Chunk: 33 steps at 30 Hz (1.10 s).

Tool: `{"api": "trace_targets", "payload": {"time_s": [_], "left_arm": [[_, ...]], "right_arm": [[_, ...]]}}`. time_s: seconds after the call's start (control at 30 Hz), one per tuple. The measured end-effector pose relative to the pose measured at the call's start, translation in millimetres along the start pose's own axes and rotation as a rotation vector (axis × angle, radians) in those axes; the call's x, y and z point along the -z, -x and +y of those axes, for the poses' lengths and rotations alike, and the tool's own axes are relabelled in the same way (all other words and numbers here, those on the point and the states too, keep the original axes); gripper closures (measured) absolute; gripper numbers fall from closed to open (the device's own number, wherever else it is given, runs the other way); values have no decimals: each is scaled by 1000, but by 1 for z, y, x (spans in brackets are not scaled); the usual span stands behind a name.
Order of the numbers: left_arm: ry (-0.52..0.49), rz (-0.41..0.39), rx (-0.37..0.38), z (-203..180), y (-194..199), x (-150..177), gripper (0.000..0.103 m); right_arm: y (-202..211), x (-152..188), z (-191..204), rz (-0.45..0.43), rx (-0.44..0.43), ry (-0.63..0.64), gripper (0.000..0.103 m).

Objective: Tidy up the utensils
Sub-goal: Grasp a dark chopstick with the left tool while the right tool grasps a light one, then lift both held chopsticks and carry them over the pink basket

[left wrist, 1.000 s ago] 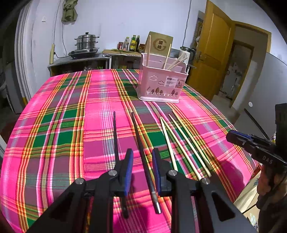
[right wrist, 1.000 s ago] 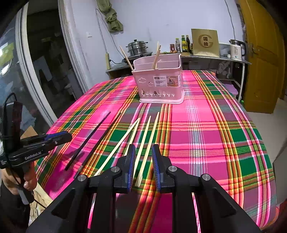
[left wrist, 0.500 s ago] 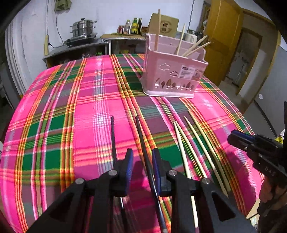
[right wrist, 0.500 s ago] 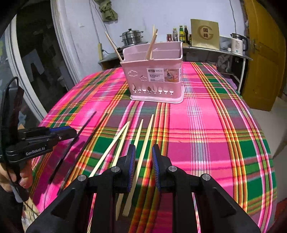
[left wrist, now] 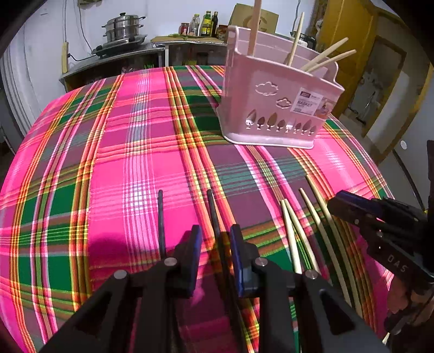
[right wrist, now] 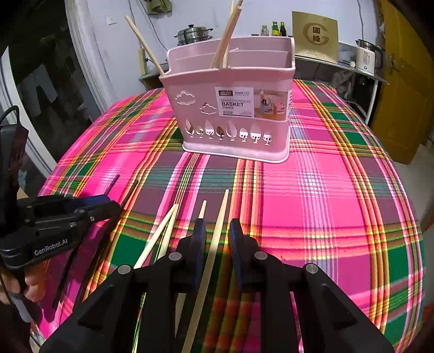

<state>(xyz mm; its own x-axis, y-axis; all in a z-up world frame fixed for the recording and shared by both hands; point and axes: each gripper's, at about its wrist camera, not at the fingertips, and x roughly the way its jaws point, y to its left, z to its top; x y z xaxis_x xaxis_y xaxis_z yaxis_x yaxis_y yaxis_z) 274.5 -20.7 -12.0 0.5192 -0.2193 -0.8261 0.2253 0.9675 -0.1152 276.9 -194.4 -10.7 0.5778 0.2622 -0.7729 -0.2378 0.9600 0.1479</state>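
Observation:
On the pink plaid tablecloth (left wrist: 141, 152) lie two black chopsticks and several pale wooden ones. My left gripper (left wrist: 215, 233) hangs open low over the right black chopstick (left wrist: 212, 209), which runs between its jaws without the pads pressing on it. The other black chopstick (left wrist: 160, 214) lies just to the left. My right gripper (right wrist: 217, 225) is open astride one pale chopstick (right wrist: 222, 209), with further pale chopsticks (right wrist: 166, 225) to its left. The pink divided basket (right wrist: 233, 122) stands beyond, holding several wooden chopsticks (right wrist: 225, 35) upright.
Each gripper shows in the other's view: the right gripper (left wrist: 352, 206) beside the pale chopsticks (left wrist: 320, 225), the left gripper (right wrist: 89, 209) over the black chopsticks (right wrist: 130, 192). Behind the table are a counter with a steamer pot (left wrist: 123, 27), bottles (left wrist: 206, 23), a kettle (right wrist: 366, 57) and a yellow door (right wrist: 401, 81).
Both grippers have moved forward and sunk toward the cloth, so the basket and chopstick tips look nearer. The gaps between the jaws look the same. Nothing on the table has shifted.

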Motion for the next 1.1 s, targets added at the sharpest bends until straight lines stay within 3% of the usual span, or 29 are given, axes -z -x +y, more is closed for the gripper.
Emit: {"api": "trace_targets", "payload": {"time_s": [0.7, 0.9, 1.1], "left_arm": [[-53, -6, -82, -11, -11, -4, 81], [-53, 2, -79, -14, -12, -5, 96], [-29, 16, -54, -12, -11, -8, 97]], "right_arm": [[-22, -7, 9, 50, 73, 33, 91], [-23, -9, 8, 57, 67, 28, 97], [-21, -12, 5, 56, 47, 26, 97]]}}
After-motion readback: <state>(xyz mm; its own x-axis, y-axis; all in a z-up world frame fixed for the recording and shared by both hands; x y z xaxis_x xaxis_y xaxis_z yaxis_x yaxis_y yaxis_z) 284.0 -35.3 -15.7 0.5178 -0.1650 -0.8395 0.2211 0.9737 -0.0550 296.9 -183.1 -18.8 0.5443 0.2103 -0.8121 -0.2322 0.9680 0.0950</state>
